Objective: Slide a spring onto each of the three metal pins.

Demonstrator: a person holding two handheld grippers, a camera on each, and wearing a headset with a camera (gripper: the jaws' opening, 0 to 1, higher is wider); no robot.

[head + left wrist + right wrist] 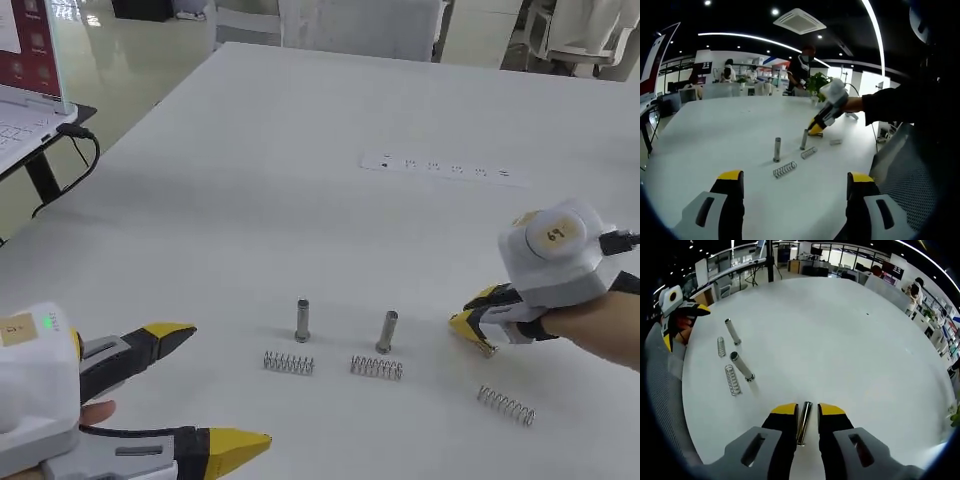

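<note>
left claw [795,176] spread wide, holding nothing | right claw [807,410] squeezing one pin [803,424] | three springs [288,363] lie on counter [300,200]

In the head view we look forward and down, close over the near part of the white table [300,200]. The left gripper view looks low across it towards the right gripper [816,129]. The right gripper view, higher, faces the left gripper [682,326]. All three share two upright pins [302,320] and the springs [288,362] beside them.
</note>
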